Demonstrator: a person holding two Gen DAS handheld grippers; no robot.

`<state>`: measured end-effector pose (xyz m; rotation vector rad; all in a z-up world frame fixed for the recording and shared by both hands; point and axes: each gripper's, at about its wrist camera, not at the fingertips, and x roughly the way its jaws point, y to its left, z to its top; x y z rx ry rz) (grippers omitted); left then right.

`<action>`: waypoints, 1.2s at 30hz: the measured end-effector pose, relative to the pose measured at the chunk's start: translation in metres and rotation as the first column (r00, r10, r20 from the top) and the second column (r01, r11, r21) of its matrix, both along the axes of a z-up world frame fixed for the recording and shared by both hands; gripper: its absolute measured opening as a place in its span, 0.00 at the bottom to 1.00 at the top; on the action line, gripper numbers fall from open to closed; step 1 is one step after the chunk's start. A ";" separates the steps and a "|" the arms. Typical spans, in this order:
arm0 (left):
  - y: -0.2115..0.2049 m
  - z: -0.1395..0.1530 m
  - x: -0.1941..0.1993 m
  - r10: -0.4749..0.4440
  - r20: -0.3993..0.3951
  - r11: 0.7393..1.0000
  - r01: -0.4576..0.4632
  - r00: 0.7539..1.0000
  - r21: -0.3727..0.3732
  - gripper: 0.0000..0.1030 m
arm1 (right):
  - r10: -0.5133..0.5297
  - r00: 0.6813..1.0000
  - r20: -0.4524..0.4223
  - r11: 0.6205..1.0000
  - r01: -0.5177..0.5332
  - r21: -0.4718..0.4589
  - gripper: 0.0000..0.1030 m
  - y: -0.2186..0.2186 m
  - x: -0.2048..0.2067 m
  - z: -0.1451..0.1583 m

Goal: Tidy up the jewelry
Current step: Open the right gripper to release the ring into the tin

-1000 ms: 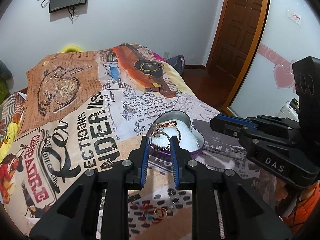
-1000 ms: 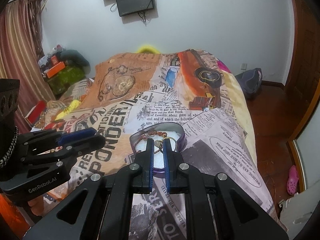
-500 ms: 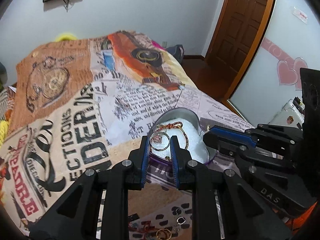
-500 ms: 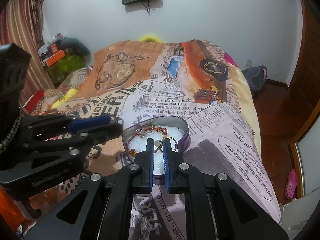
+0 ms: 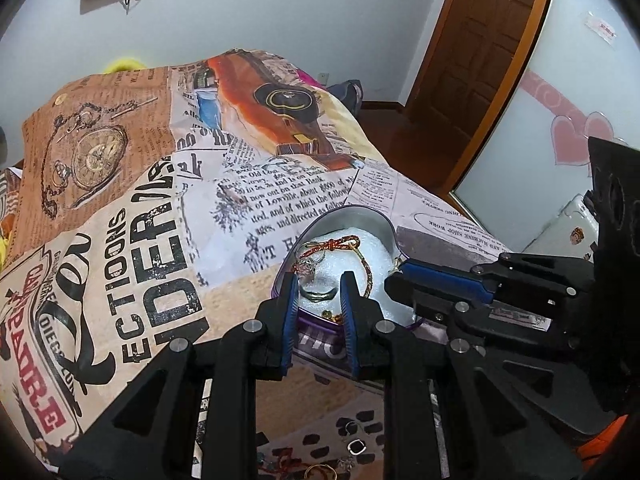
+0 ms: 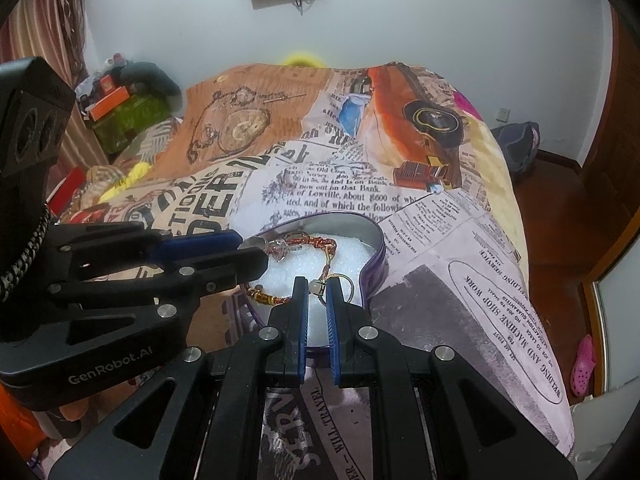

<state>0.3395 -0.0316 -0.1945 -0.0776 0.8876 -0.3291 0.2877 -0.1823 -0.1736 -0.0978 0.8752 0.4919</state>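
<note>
Right wrist view, right gripper (image 6: 317,289) jaws pinching gold ring (image 6: 343,282), heart tin (image 6: 374,240)

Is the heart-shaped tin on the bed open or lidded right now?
Open. The tin has no lid on; its white padding and a red braided bracelet inside are exposed.

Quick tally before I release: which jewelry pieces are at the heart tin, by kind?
Braided bracelet: 1
Rings: 2 (stone ring in the left gripper, gold ring in the right gripper)
Total: 3
</note>
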 end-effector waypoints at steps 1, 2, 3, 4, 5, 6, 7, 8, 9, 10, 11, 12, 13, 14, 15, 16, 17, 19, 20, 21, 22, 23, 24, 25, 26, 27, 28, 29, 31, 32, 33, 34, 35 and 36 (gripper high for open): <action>0.000 0.000 0.000 -0.001 -0.002 1.000 0.001 1.000 0.000 0.19 | -0.001 1.000 0.001 1.000 0.001 -0.002 0.08 0.000 0.000 0.000; 0.000 -0.001 0.001 -0.001 -0.003 1.000 0.001 1.000 0.002 0.19 | 0.000 1.000 0.001 1.000 0.000 -0.003 0.08 0.001 0.000 0.000; -0.001 0.000 0.001 0.001 -0.002 1.000 -0.001 1.000 0.007 0.19 | 0.000 1.000 0.002 1.000 0.000 -0.005 0.08 0.001 0.000 0.000; -0.001 0.000 0.000 0.005 0.001 1.000 -0.005 1.000 0.012 0.19 | -0.001 1.000 0.004 1.000 0.001 -0.008 0.08 0.001 0.000 0.000; -0.001 0.001 -0.002 0.009 0.007 1.000 -0.009 1.000 0.017 0.19 | 0.001 1.000 0.002 1.000 -0.001 -0.012 0.08 0.001 0.000 0.000; -0.001 0.002 -0.003 0.009 0.011 1.000 -0.009 1.000 0.020 0.19 | 0.002 1.000 0.000 1.000 -0.002 -0.014 0.08 0.001 0.000 0.000; -0.001 0.003 -0.004 0.008 0.012 1.000 -0.008 1.000 0.024 0.19 | 0.003 1.000 -0.002 1.000 -0.003 -0.017 0.08 0.001 0.000 0.000; -0.001 0.005 -0.007 0.009 0.016 1.000 -0.009 1.000 0.029 0.19 | 0.004 1.000 -0.004 1.000 -0.004 -0.022 0.08 0.002 0.002 -0.001; -0.001 0.008 -0.009 0.011 0.022 0.999 -0.012 1.000 0.038 0.19 | 0.001 1.000 -0.005 1.000 -0.002 -0.027 0.08 0.003 0.002 0.000; -0.001 0.009 -0.010 0.013 0.027 0.999 -0.014 1.000 0.044 0.19 | -0.001 1.000 -0.005 1.000 0.001 -0.030 0.08 0.003 0.002 0.000; 0.000 0.012 -0.013 0.016 0.035 0.998 -0.017 0.999 0.053 0.19 | -0.004 1.000 -0.005 0.999 0.004 -0.033 0.08 0.003 0.001 0.000; 0.001 0.014 -0.013 0.018 0.038 0.998 -0.021 0.999 0.058 0.19 | -0.008 1.000 -0.007 0.999 0.008 -0.035 0.08 0.003 0.001 0.001; 0.002 0.016 -0.015 0.022 0.042 0.998 -0.025 0.999 0.062 0.19 | -0.013 1.000 -0.008 0.999 0.013 -0.034 0.08 0.003 0.001 0.002; 0.004 0.019 -0.017 0.027 0.046 0.998 -0.030 0.999 0.061 0.19 | -0.015 1.000 -0.008 0.999 0.015 -0.030 0.08 0.003 0.001 0.004; 0.007 0.021 -0.020 0.032 0.049 0.998 -0.035 0.998 0.058 0.20 | -0.015 1.000 -0.005 1.000 0.015 -0.027 0.08 0.003 0.000 0.005; 0.008 0.023 -0.022 0.035 0.050 0.998 -0.038 0.998 0.055 0.20 | -0.016 1.000 -0.001 1.000 0.016 -0.026 0.09 0.003 0.000 0.007; 0.010 0.025 -0.024 0.040 0.051 0.998 -0.043 0.998 0.052 0.20 | -0.018 1.000 0.004 0.999 0.018 -0.027 0.10 0.003 -0.001 0.010; 0.013 0.029 -0.028 0.046 0.055 0.997 -0.049 0.997 0.054 0.20 | -0.022 1.000 0.012 0.999 0.022 -0.033 0.15 0.004 -0.004 0.013; 0.014 0.031 -0.031 0.047 0.057 0.997 -0.051 0.997 0.056 0.20 | -0.025 0.999 0.021 0.999 0.026 -0.036 0.21 0.003 -0.005 0.016; 0.014 0.033 -0.034 0.049 0.060 0.997 -0.053 0.997 0.059 0.20 | -0.030 0.999 0.032 0.999 0.031 -0.037 0.28 0.003 -0.007 0.019; 0.014 0.034 -0.036 0.051 0.063 0.997 -0.055 0.997 0.062 0.20 | -0.033 0.999 0.042 0.999 0.035 -0.036 0.31 0.003 -0.009 0.021; 0.015 0.037 -0.040 0.054 0.067 0.996 -0.058 0.996 0.064 0.20 | -0.035 0.998 0.051 0.999 0.037 -0.034 0.34 0.003 -0.011 0.023; 0.016 0.039 -0.041 0.055 0.070 0.996 -0.060 0.996 0.065 0.20 | -0.035 0.997 0.062 0.999 0.037 -0.029 0.34 0.001 -0.013 0.028; 0.016 0.041 -0.044 0.057 0.073 0.996 -0.062 0.996 0.065 0.20 | -0.036 0.997 0.067 0.999 0.038 -0.028 0.34 0.001 -0.015 0.031; 0.017 0.044 -0.047 0.059 0.076 0.996 -0.064 0.995 0.067 0.20 | -0.038 0.997 0.073 0.999 0.040 -0.029 0.34 0.001 -0.016 0.034; 0.018 0.046 -0.049 0.061 0.079 0.995 -0.067 0.995 0.069 0.20 | -0.040 0.996 0.081 0.999 0.043 -0.030 0.34 0.000 -0.018 0.037; 0.019 0.049 -0.052 0.064 0.084 0.995 -0.070 0.994 0.074 0.20 | -0.040 0.995 0.088 0.999 0.043 -0.031 0.34 0.001 -0.020 0.040; 0.020 0.051 -0.054 0.066 0.087 0.995 -0.072 0.994 0.076 0.20 | -0.039 0.995 0.095 0.999 0.043 -0.031 0.34 0.001 -0.023 0.043; 0.022 0.055 -0.060 0.068 0.094 0.994 -0.076 0.993 0.077 0.20 | -0.040 0.993 0.109 0.999 0.043 -0.028 0.34 0.001 -0.028 0.049; 0.023 0.059 -0.064 0.069 0.099 0.994 -0.077 0.993 0.079 0.20 | -0.041 0.992 0.116 0.999 0.044 -0.028 0.34 0.001 -0.031 0.052; 0.024 0.060 -0.067 0.070 0.103 0.994 -0.078 0.992 0.080 0.21 | -0.040 0.992 0.123 0.999 0.044 -0.027 0.34 0.001 -0.034 0.056; 0.025 0.062 -0.070 0.071 0.109 0.993 -0.080 0.992 0.083 0.23 | -0.040 0.991 0.127 0.999 0.043 -0.025 0.34 0.001 -0.036 0.057; 0.025 0.065 -0.074 0.072 0.114 0.993 -0.082 0.991 0.085 0.24 | -0.039 0.990 0.133 0.999 0.043 -0.023 0.34 0.001 -0.039 0.061; 0.027 0.067 -0.077 0.074 0.119 0.993 -0.084 0.990 0.085 0.28 | -0.039 0.990 0.138 0.999 0.042 -0.022 0.34 0.002 -0.042 0.063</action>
